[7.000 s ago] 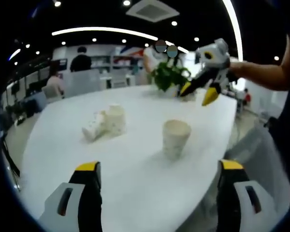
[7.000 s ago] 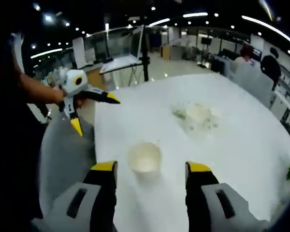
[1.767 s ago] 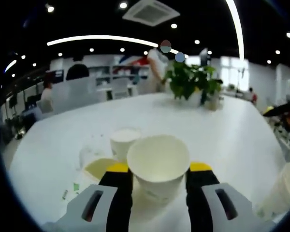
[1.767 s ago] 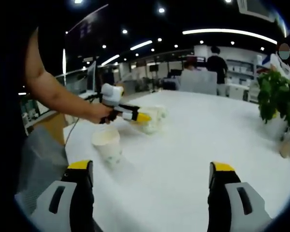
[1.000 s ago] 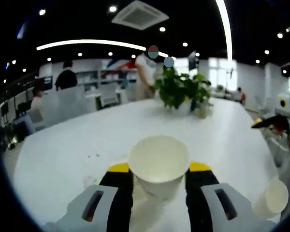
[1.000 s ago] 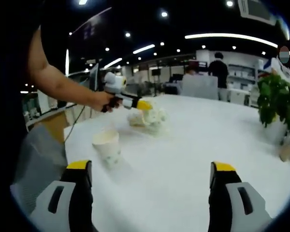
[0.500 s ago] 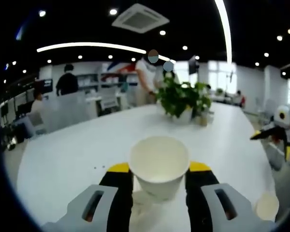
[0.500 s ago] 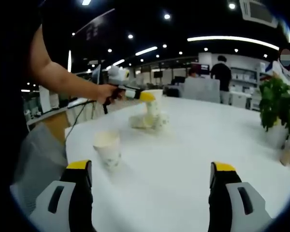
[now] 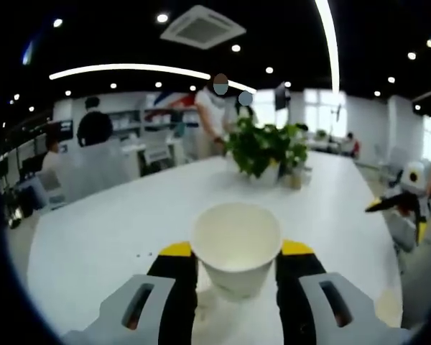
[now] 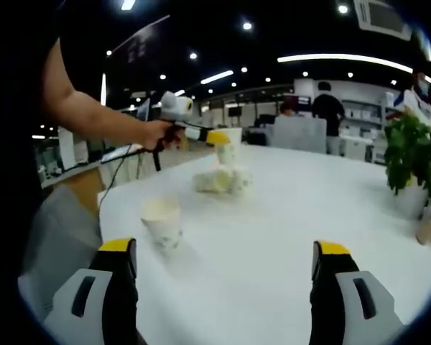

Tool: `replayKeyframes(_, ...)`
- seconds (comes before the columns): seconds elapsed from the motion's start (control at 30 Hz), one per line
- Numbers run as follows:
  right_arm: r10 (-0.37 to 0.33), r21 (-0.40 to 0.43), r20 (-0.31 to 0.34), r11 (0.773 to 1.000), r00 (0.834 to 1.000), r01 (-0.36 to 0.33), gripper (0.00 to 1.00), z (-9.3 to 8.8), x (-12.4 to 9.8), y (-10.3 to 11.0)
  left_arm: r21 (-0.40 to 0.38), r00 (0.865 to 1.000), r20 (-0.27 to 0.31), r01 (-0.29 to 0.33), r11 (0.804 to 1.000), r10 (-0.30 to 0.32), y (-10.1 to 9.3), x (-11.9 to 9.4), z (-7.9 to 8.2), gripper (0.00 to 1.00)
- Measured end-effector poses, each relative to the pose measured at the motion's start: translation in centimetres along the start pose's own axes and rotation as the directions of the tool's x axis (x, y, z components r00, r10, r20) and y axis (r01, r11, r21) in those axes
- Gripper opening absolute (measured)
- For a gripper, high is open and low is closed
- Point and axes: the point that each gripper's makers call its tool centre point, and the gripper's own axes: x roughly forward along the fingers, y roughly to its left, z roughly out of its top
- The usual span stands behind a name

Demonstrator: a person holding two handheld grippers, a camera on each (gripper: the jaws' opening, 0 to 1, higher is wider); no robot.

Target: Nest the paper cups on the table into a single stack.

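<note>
Left gripper (image 9: pixel 233 260) seen with jaws closed against the sides of one paper cup (image 9: pixel 236 239), mouth up, carried clear above the white table (image 9: pixel 100 237). In the right gripper view, same left gripper (image 10: pixel 217 136) found in the air over the far left part of the table, above a small cluster of lying cups (image 10: pixel 221 179); whether those are already nested, cannot tell from the blur. One more upright cup (image 10: pixel 162 222) stood alone near the table's left edge, well apart from the cluster. Right gripper (image 10: pixel 226 269) held with jaws spread wide and nothing between them, low over the near edge; also caught at the right side of the left gripper view (image 9: pixel 401 206). Potted plant (image 9: pixel 262 149) sat toward the far edge of the table.

Judged as partway through: one cup lifted and in transit, no single stack formed yet. Left to do, probably: seat the held cup into another, then gather the lone upright cup and the lying ones into the same stack.
</note>
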Motion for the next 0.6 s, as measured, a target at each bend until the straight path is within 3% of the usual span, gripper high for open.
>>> replayKeyframes(0.6,0.006,-0.012,0.001,1.0,1.0,-0.006,1.0,0.4,-0.3,0.3,0.019,0.999,0.017,0.038,0.999,-0.038,-2.8,-1.5,1.4,0.4)
